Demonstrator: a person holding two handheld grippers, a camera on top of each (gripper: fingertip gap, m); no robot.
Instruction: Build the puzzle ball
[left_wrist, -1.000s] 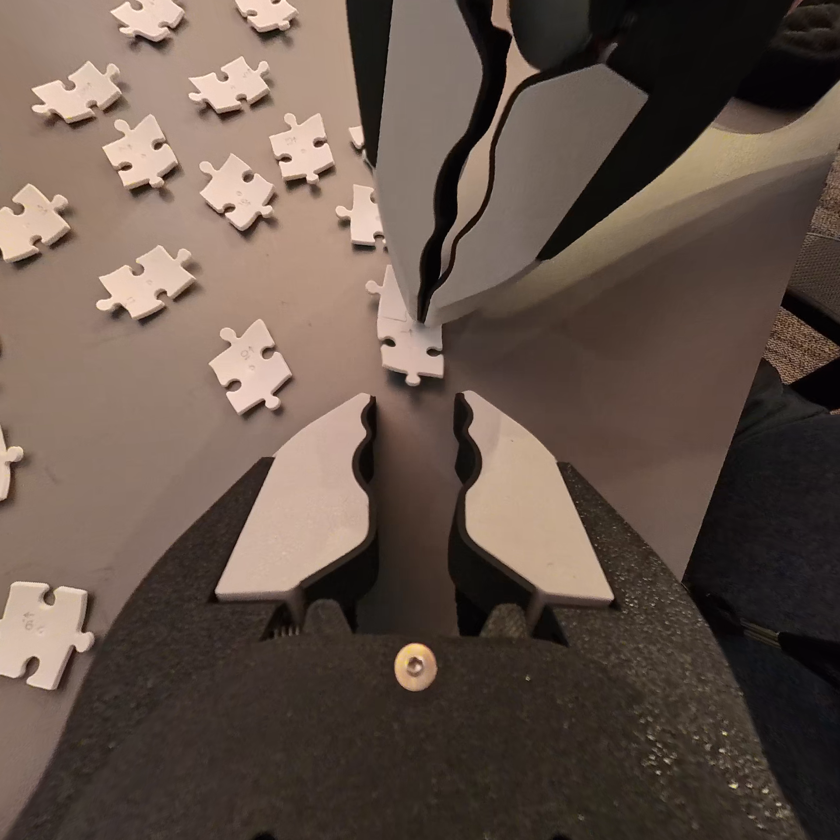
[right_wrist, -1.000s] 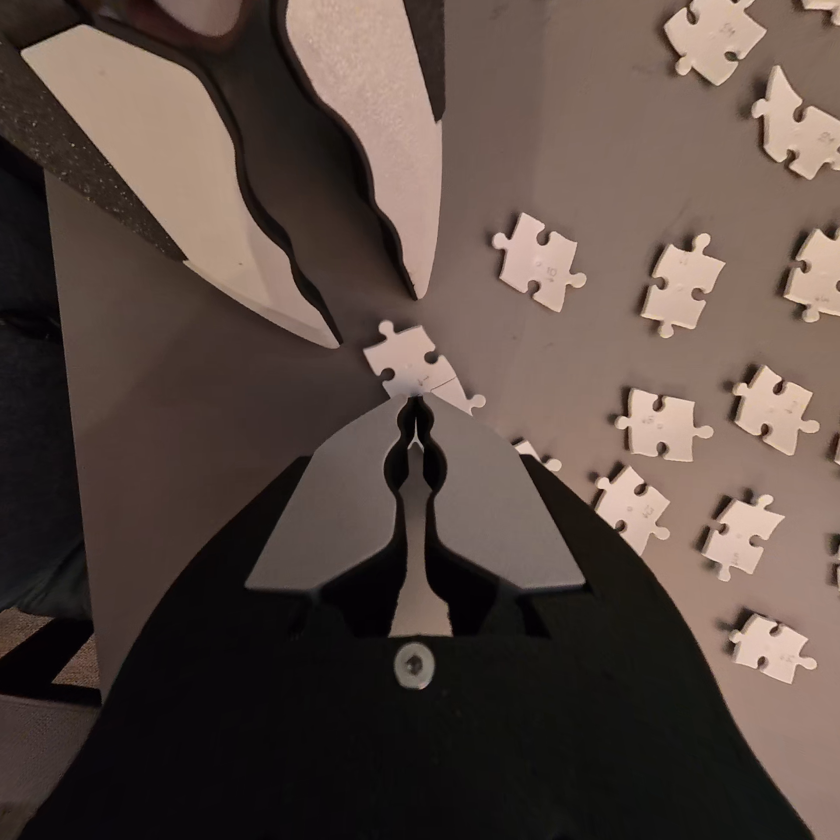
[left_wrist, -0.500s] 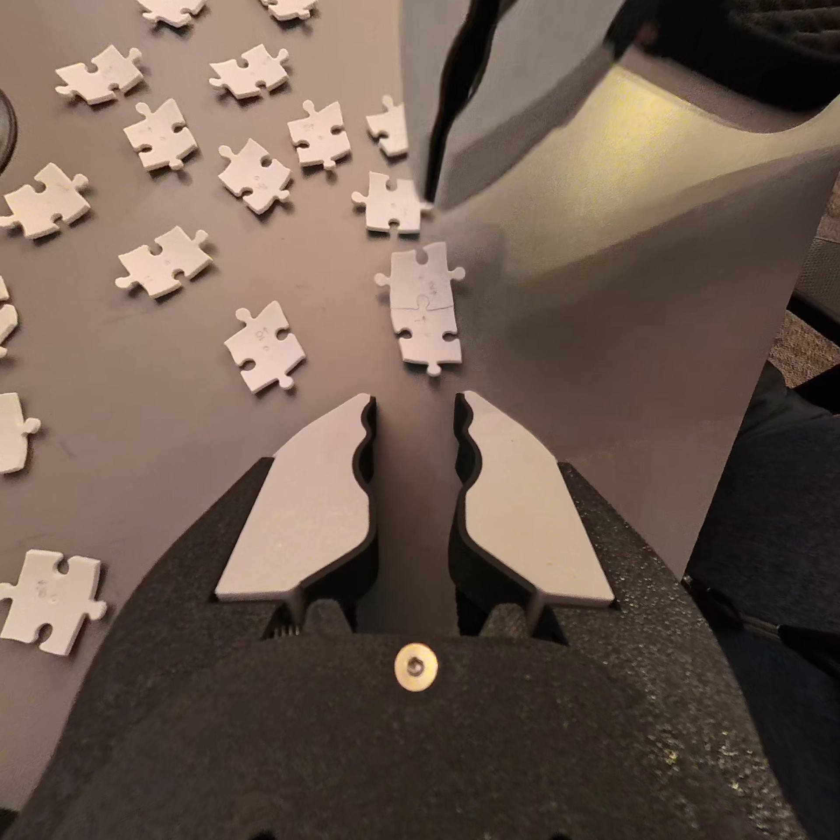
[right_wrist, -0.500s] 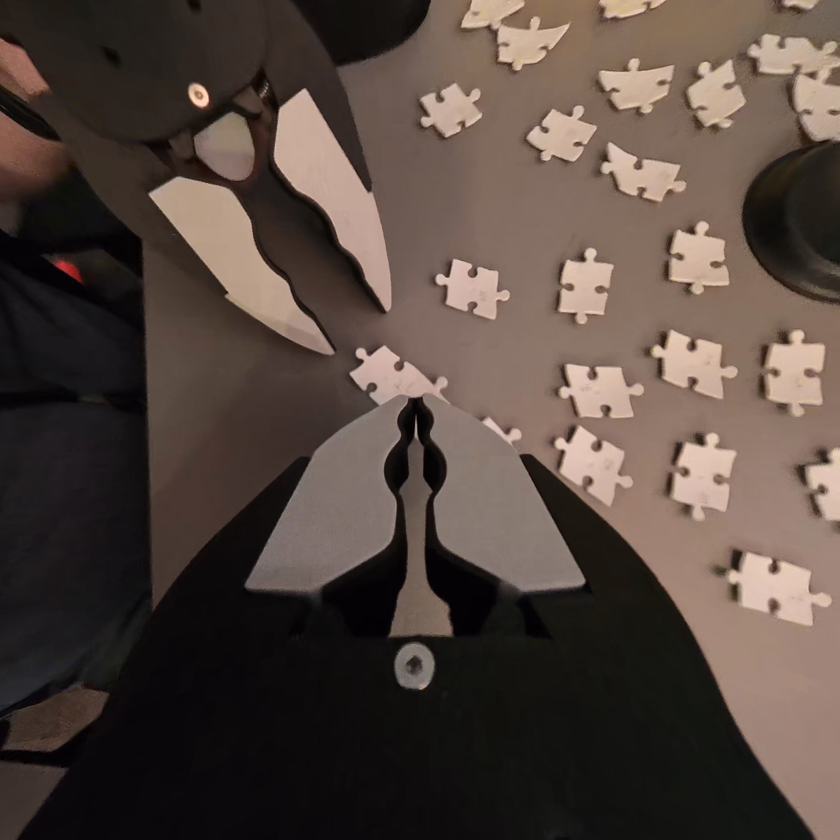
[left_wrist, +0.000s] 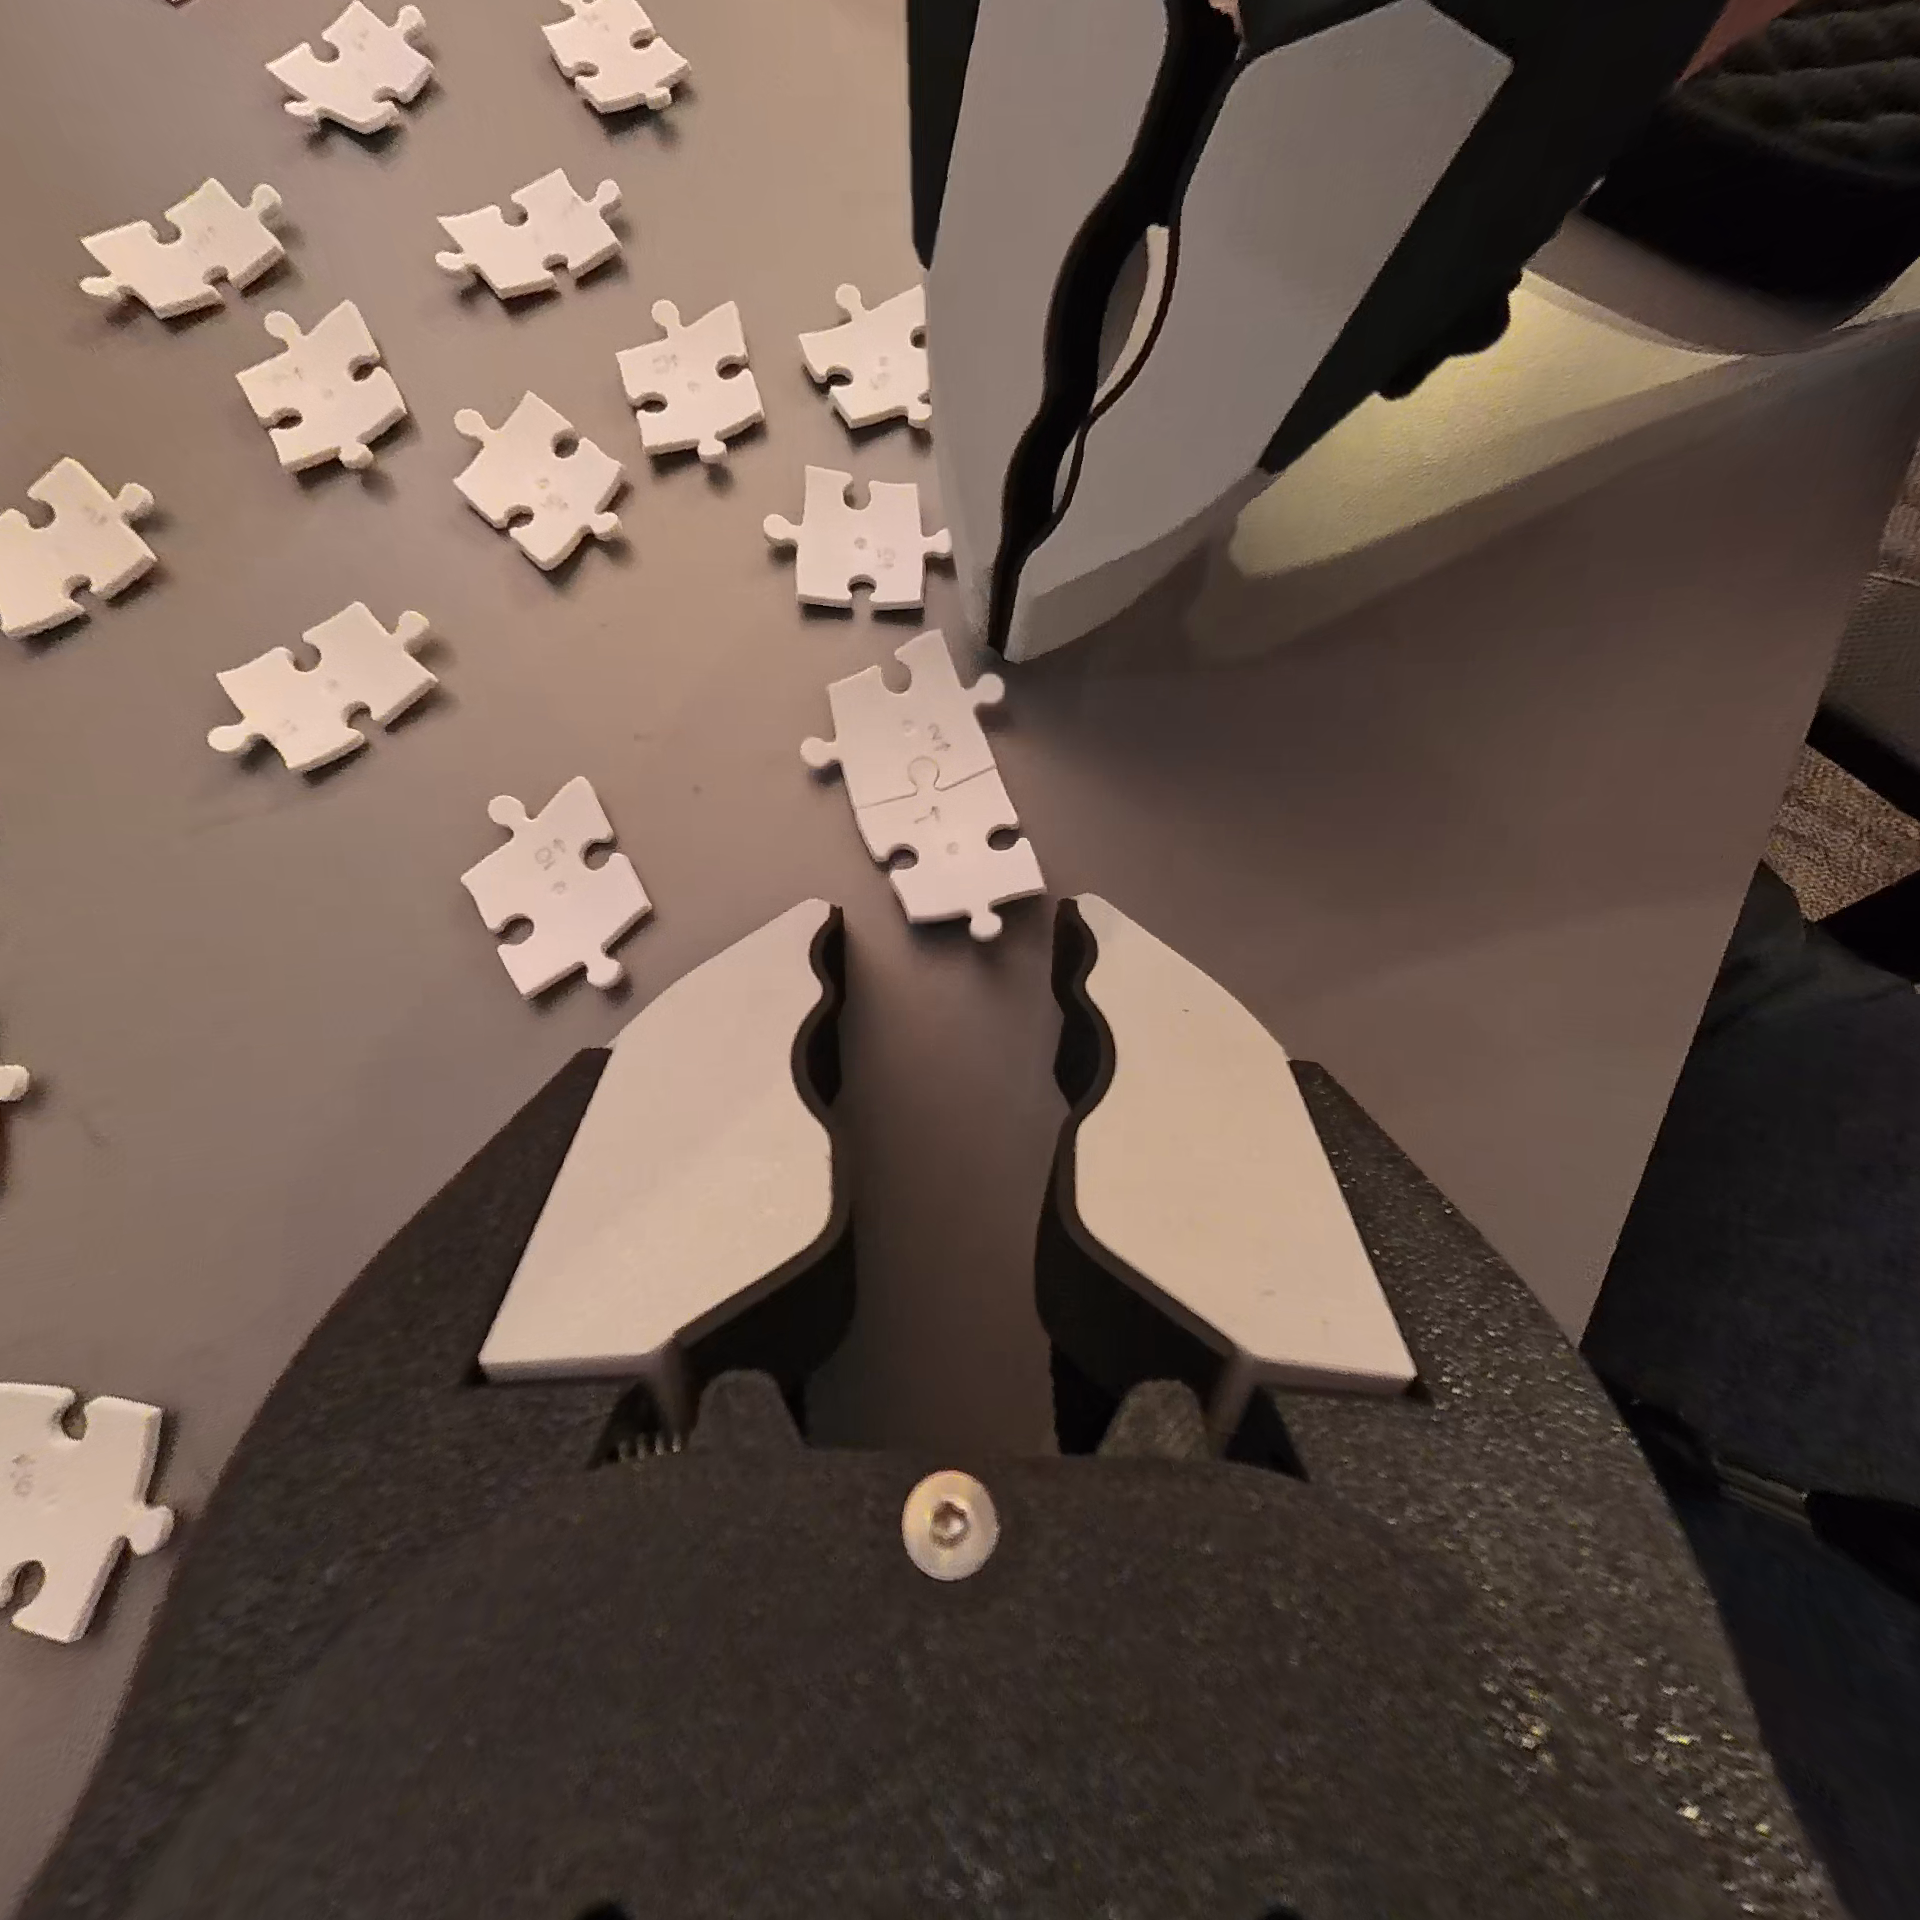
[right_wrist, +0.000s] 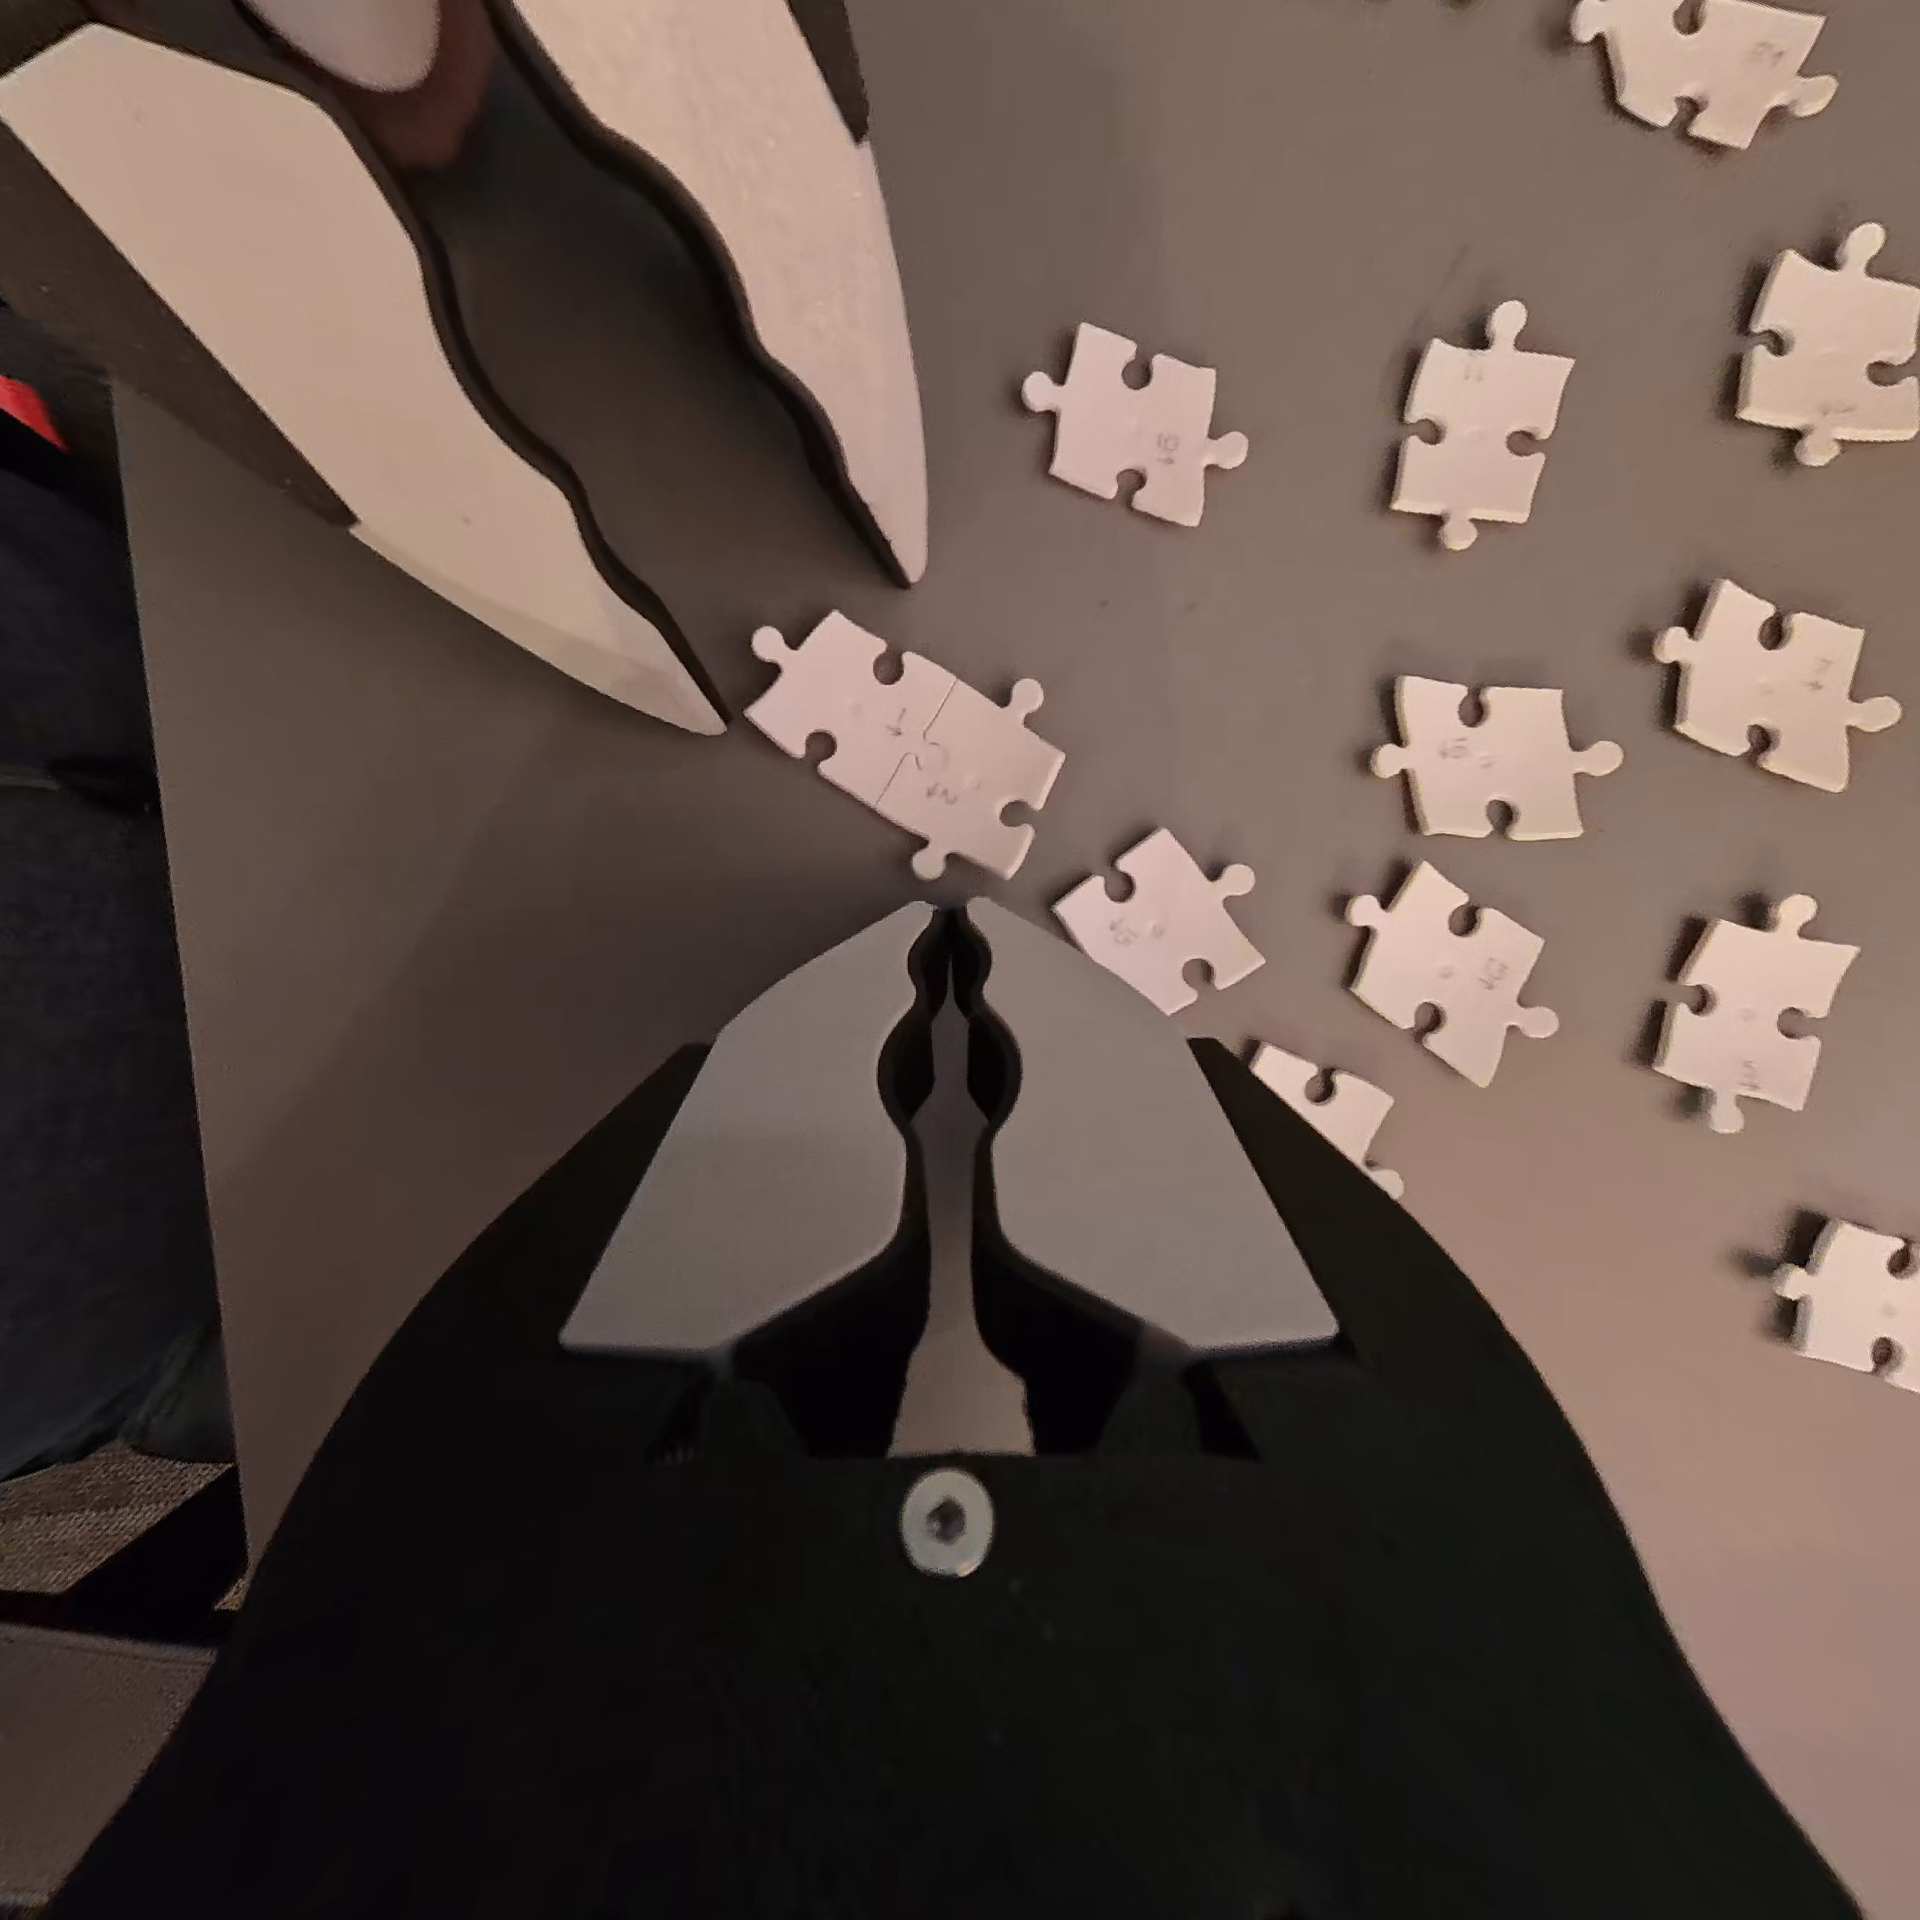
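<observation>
The joined pair (left_wrist: 932, 798) of puzzle pieces lies flat on the surface (left_wrist: 1299, 831), just ahead of my left tool (left_wrist: 943, 914), whose fingers stand apart and empty. My right tool (right_wrist: 948, 910) sits pinched together, empty, at the pair's other end. I judge assembly barely begun; next I need another loose piece (left_wrist: 556, 886), just left of the pair.

Matt white puzzle pieces (left_wrist: 933, 798); smooth matt grey table (left_wrist: 1299, 935).
</observation>
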